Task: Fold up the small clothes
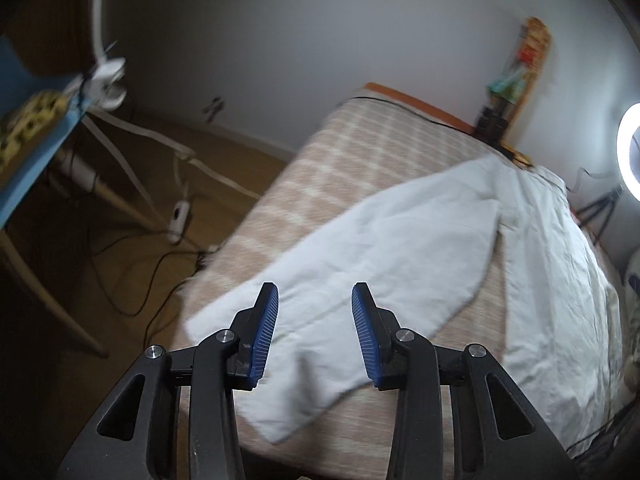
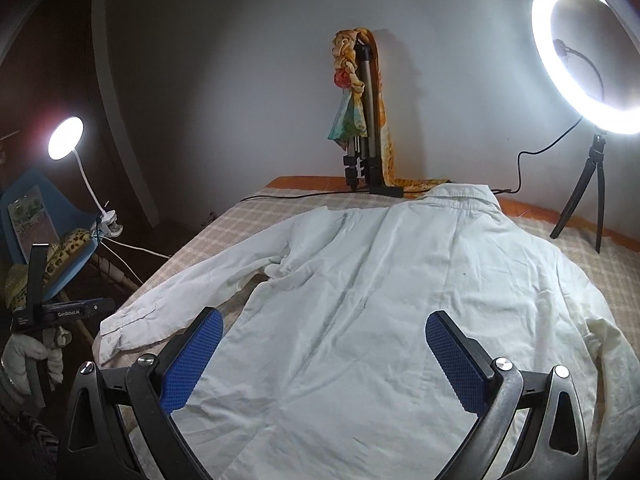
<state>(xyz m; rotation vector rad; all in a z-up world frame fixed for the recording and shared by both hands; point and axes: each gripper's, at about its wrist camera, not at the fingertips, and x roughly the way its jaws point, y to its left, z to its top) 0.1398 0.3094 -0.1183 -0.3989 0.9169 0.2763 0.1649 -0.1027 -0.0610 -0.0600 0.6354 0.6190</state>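
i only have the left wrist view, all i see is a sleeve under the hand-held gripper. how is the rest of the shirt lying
Observer: The white shirt lies spread flat on the checked bed cover, collar at the far end.
Operator: other sleeve?
Observer: It lies bunched along the shirt's right edge.
Operator: is the right hand-held gripper holding anything
Observer: No. The right hand-held gripper is open above the shirt's lower body, gripping nothing.
Operator: anything behind the collar
Observer: A folded tripod draped with a colourful scarf.
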